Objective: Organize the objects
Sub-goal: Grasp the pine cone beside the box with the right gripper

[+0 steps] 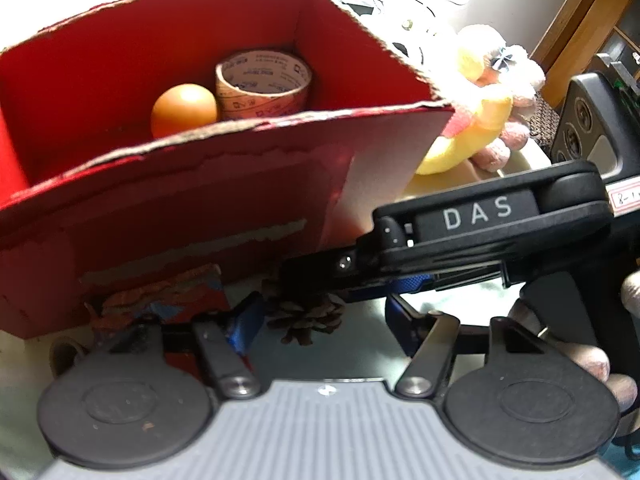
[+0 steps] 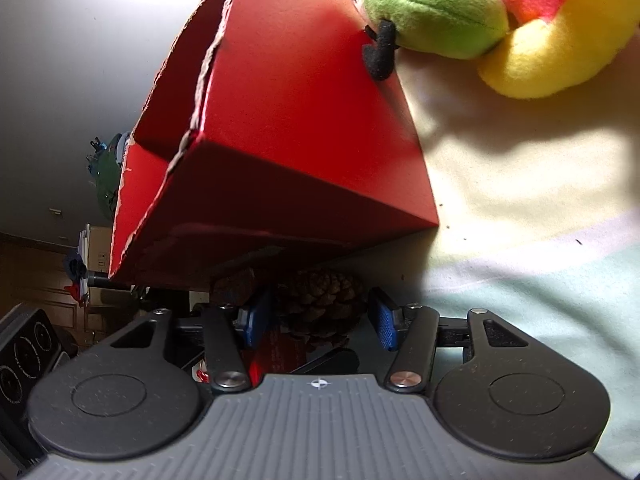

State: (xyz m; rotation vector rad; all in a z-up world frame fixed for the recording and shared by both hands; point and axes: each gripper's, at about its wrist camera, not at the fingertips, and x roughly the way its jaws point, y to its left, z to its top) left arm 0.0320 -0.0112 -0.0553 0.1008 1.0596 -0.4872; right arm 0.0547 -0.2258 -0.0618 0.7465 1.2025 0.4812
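A red cardboard box (image 1: 192,196) stands open on the table, with an orange ball (image 1: 184,109) and a roll of tape (image 1: 264,85) inside. A brown pine cone (image 1: 306,314) lies on the table at the box's front. My left gripper (image 1: 324,320) is open with the cone between its blue pads. My right gripper (image 2: 318,318) comes in from the side; in the left wrist view its black body (image 1: 480,220) is marked DAS. Its blue pads (image 2: 382,318) stand either side of the pine cone (image 2: 320,300), with a gap on the right. The red box (image 2: 288,140) rises just behind the cone.
A plush toy with a green head (image 2: 436,8) and yellow body (image 2: 560,52) lies on the pale cloth (image 2: 520,200) behind the box; it also shows in the left wrist view (image 1: 480,112). A grey device with round buttons (image 1: 584,116) stands at the right.
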